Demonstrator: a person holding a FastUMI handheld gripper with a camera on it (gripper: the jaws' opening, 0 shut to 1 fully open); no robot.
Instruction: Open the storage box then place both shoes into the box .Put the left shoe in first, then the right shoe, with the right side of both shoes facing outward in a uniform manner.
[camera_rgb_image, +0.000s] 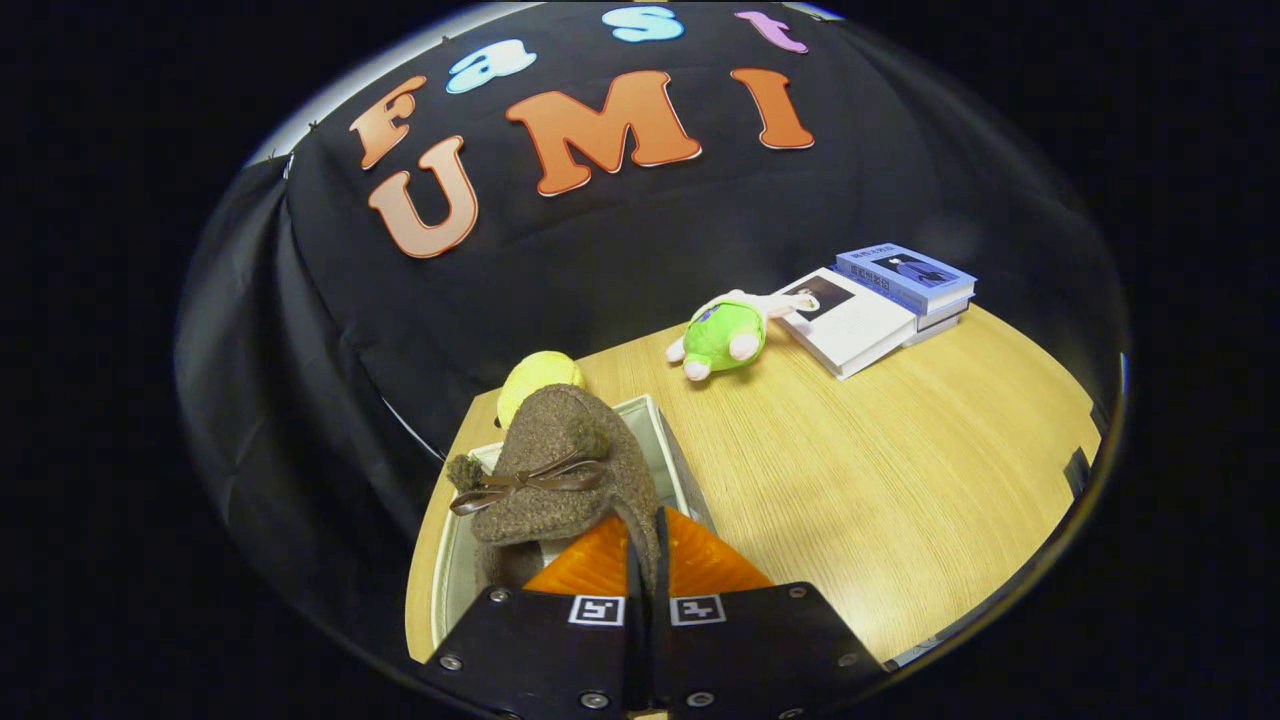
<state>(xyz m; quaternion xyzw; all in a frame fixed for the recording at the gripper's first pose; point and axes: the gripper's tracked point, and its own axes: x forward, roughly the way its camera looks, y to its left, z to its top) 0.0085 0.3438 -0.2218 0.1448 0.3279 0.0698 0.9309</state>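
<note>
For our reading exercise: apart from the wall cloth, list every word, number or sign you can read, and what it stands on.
Blue book: cover print too small to read.
White book: cover print blurred, unreadable.
Tongs, shut on the brown shoe over the storage box: two square coded markers, no words.

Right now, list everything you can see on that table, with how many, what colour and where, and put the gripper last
shoe: one, brown fuzzy with a brown bow and pompoms, pinched by its collar between the fingers, over the box
storage box: one, white, open, under the shoe at the table's near corner
yellow ball: one, yellow, just beyond the shoe
plush toy: one, green and pink, mid-table in front of the books
books: a small stack, white and blue covers, far side of the table
table: one, light wood
gripper: one, fingers closed on the shoe's collar
</note>
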